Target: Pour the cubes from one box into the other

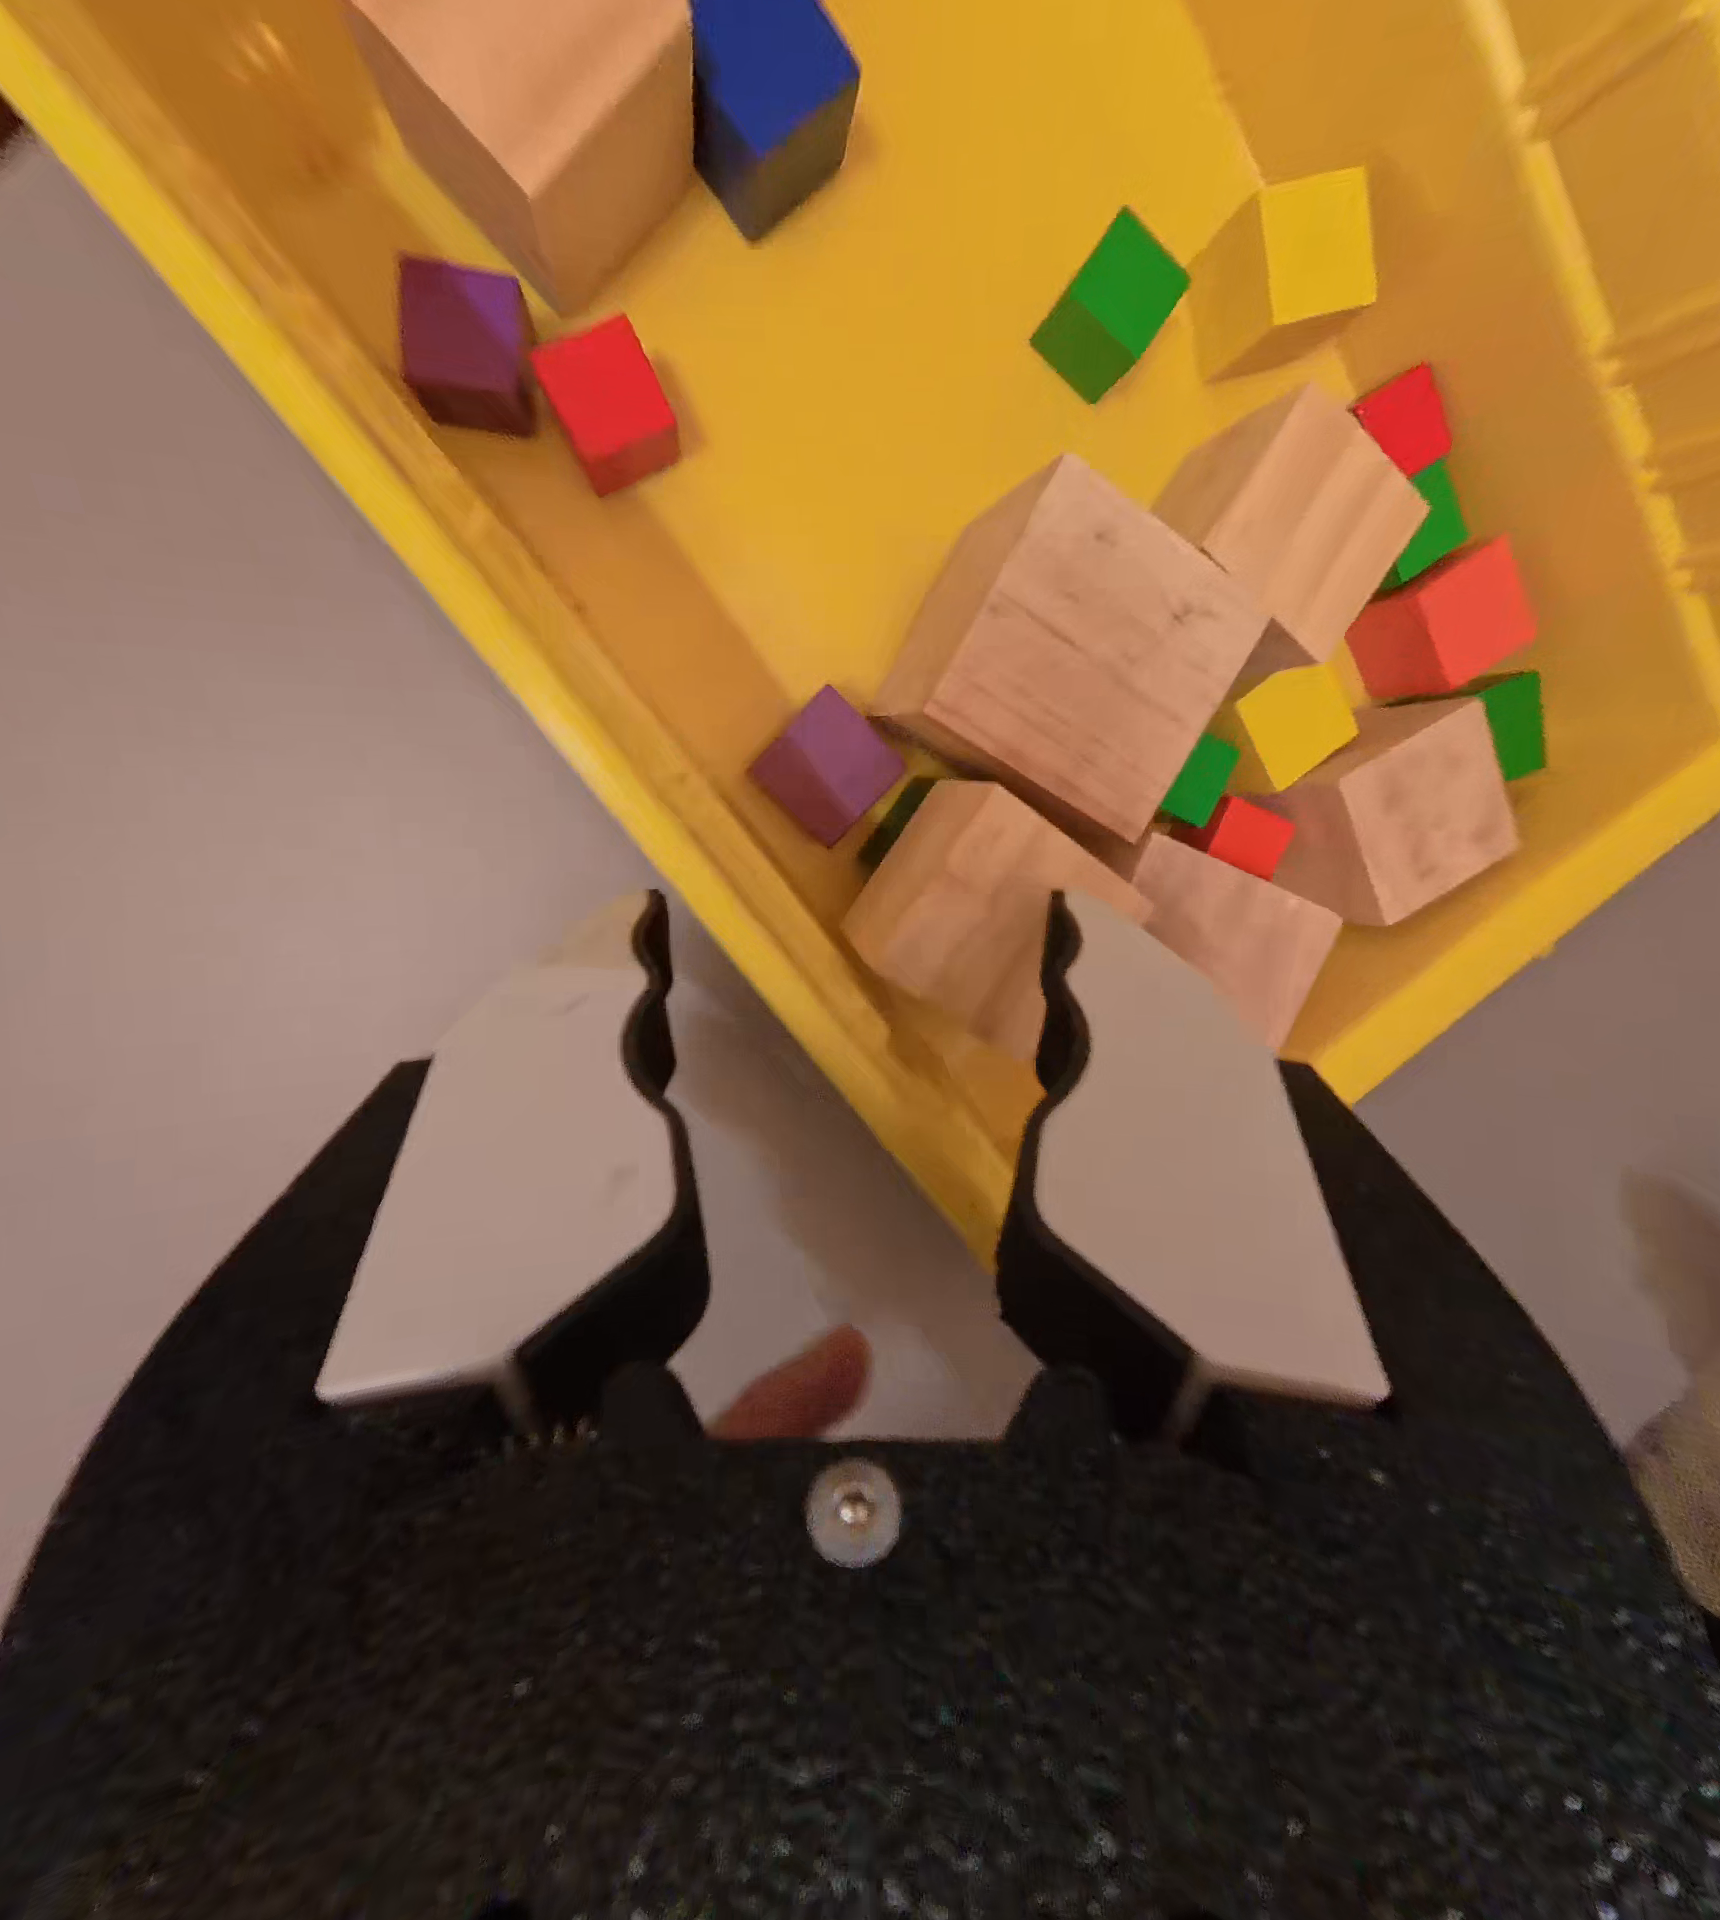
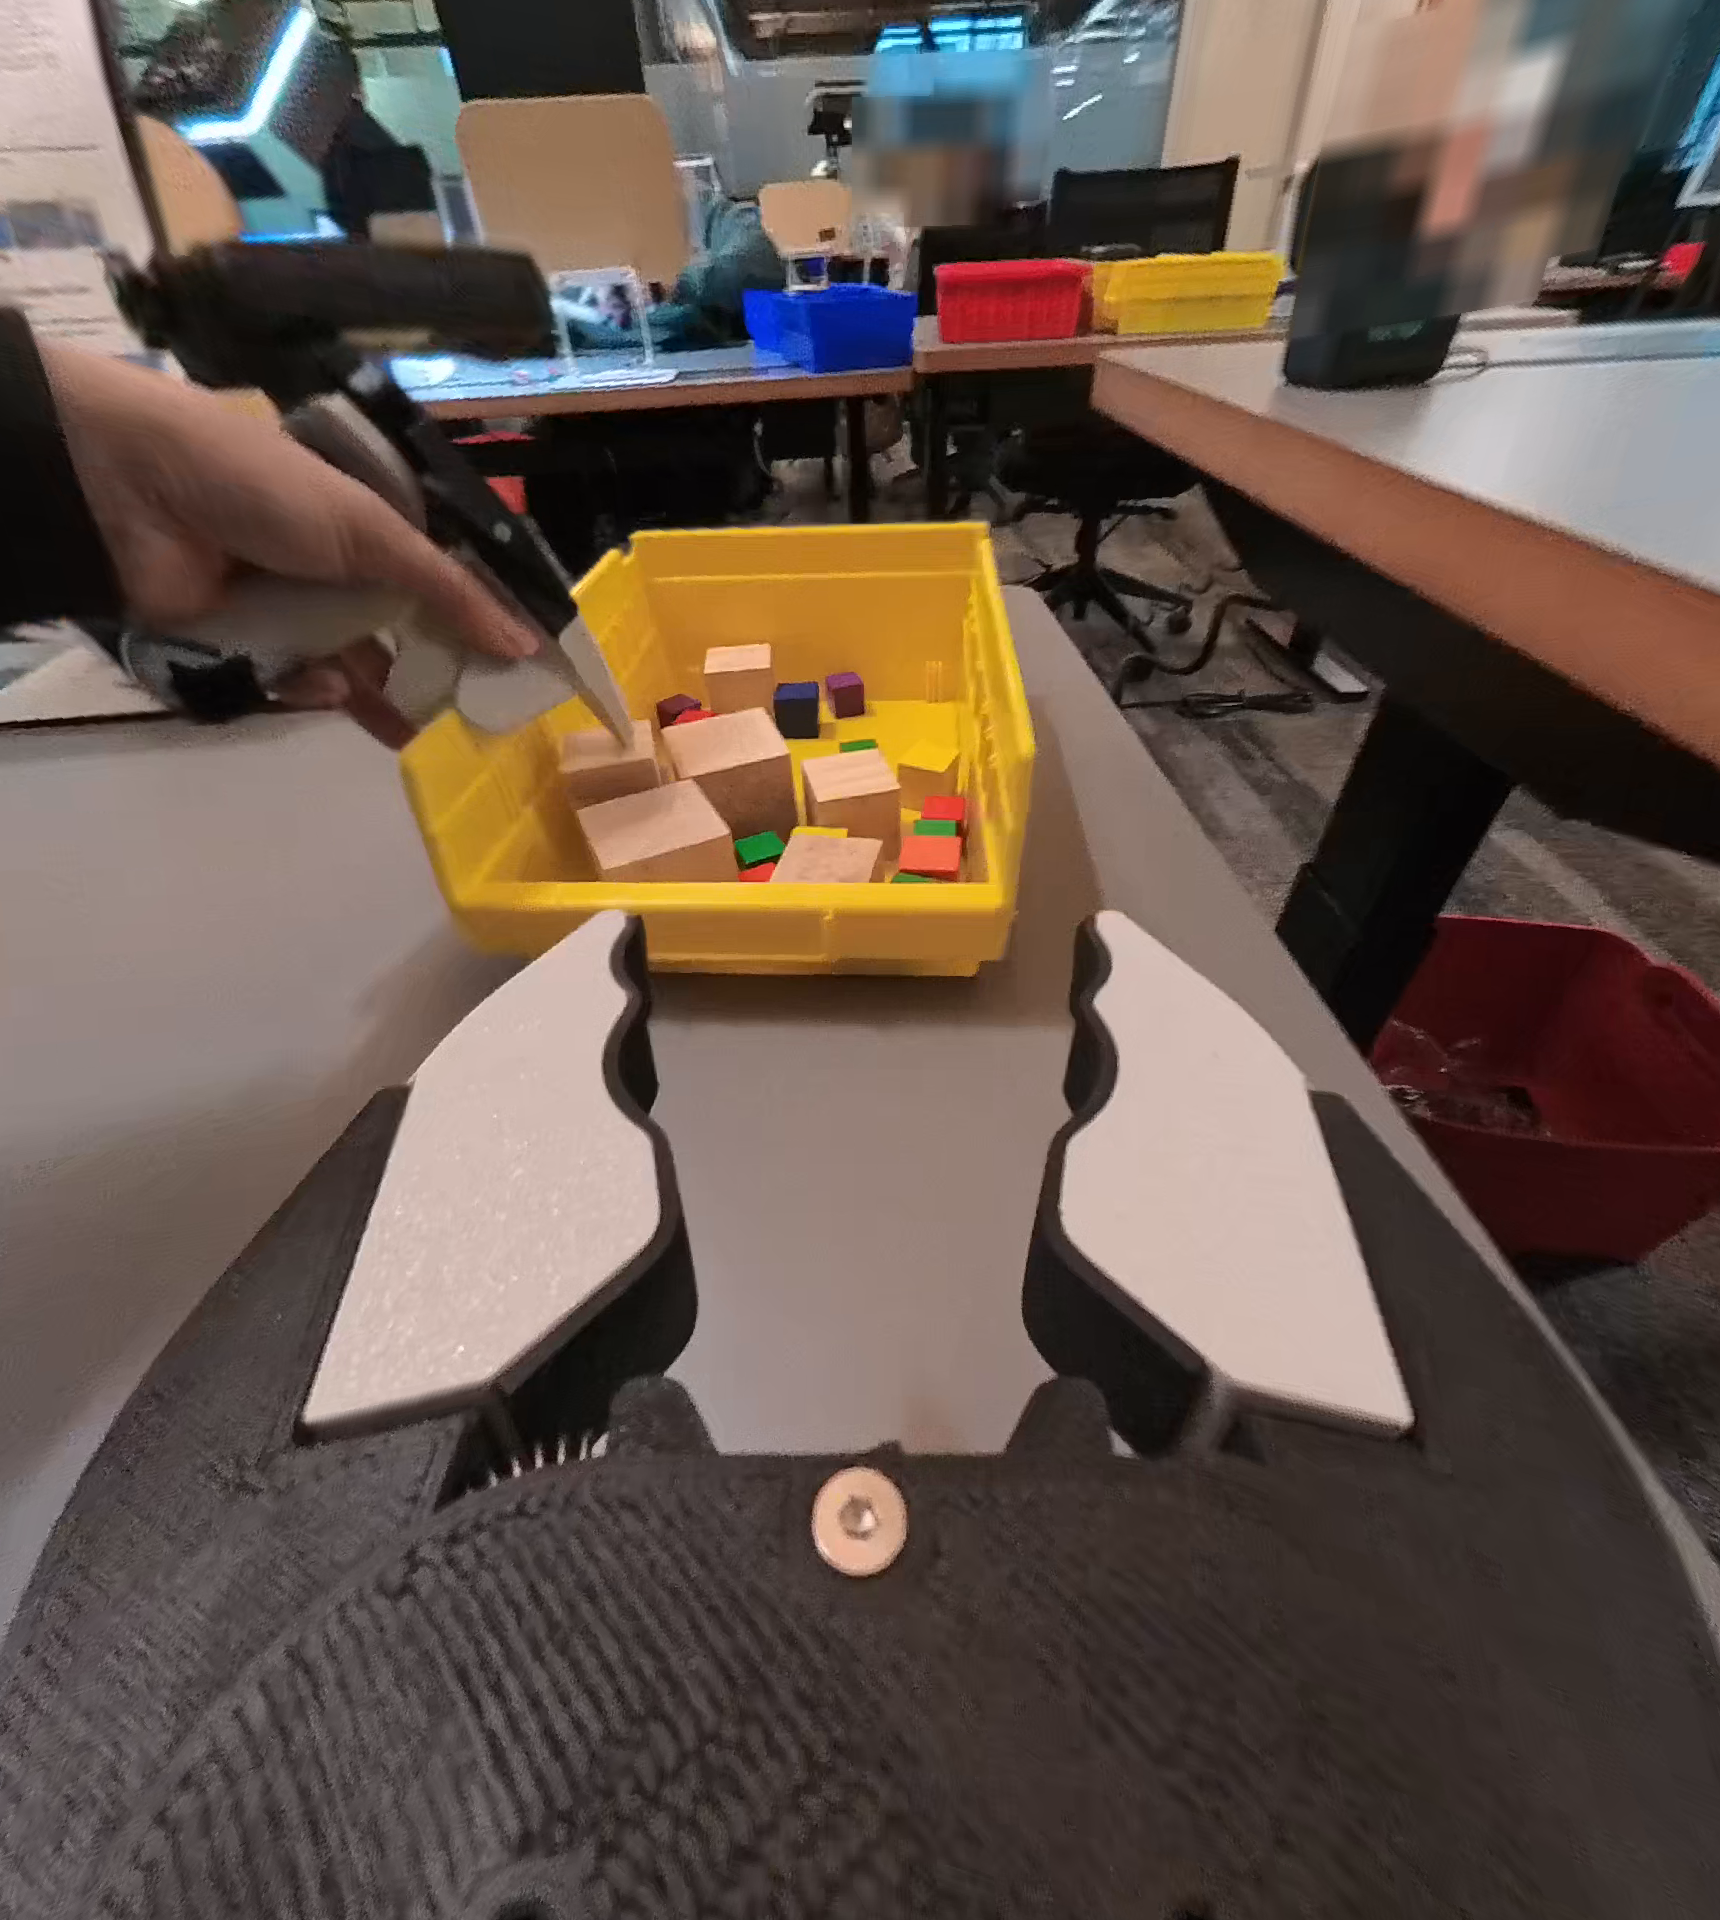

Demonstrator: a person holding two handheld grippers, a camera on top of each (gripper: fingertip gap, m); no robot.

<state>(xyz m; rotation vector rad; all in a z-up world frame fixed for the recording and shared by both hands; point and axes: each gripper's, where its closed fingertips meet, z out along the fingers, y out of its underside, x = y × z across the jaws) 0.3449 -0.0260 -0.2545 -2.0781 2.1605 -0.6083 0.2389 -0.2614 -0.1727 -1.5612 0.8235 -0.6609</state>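
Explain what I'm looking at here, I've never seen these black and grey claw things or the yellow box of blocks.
Those claws are two hand-held tongs, one in each of a person's hands, each with a camera looking along its fingers. One picture comes from the left tongs, open and empty, over the side wall of a yellow box full of plain wooden cubes and small coloured cubes. The other comes from the right tongs, also open and empty, hovering above the grey table just short of the box. It also shows the person's hand holding the left tongs with their tips down inside the box. A dark red bin sits on the floor to the right.
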